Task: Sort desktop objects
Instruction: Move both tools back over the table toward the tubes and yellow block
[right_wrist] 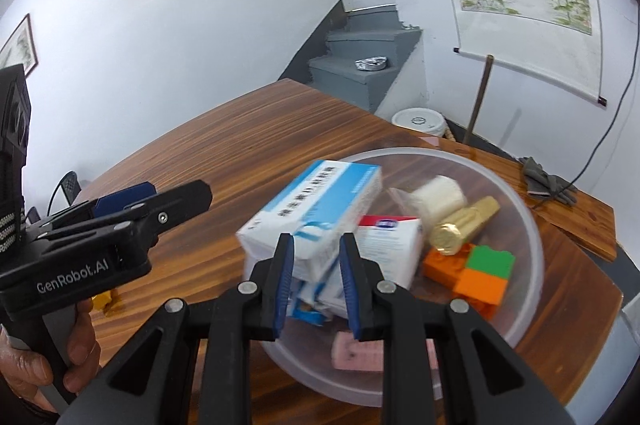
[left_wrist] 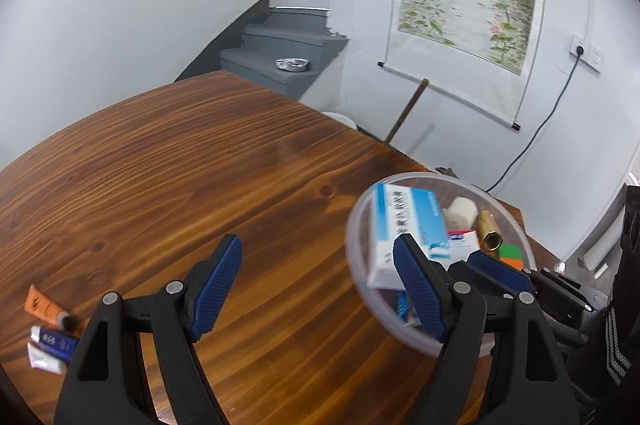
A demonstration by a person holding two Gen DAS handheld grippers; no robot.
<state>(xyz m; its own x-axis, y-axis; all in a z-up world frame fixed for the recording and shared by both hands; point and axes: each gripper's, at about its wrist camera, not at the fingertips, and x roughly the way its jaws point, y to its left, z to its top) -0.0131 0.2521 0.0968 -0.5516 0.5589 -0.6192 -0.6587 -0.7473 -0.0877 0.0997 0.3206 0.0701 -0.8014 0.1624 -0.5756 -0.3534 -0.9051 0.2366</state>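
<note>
A clear plastic bowl (right_wrist: 524, 209) stands on the wooden table (left_wrist: 180, 165). It holds a blue-and-white box (right_wrist: 316, 209), a red-and-white box (right_wrist: 388, 245), a gold cylinder (right_wrist: 464, 225), a white roll (right_wrist: 440, 199), orange and green bricks (right_wrist: 480, 273) and a pink piece (right_wrist: 356, 349). My right gripper (right_wrist: 316, 239) hangs over the bowl's near side, shut, with nothing pinched. My left gripper (left_wrist: 320, 285) is wide open above bare table to the left of the bowl (left_wrist: 356, 265), holding nothing. Orange (left_wrist: 42, 305), blue (left_wrist: 54, 339) and white (left_wrist: 42, 359) tubes lie at its lower left.
A small yellow thing (right_wrist: 102, 299) lies on the table under the left gripper (right_wrist: 180, 191), which a hand (right_wrist: 24, 373) holds. Grey gloves (right_wrist: 548, 181) rest at the table's far right edge. Beyond the table are a white lidded pail (right_wrist: 418, 119), a leaning stick (right_wrist: 478, 97) and grey stairs (left_wrist: 280, 53).
</note>
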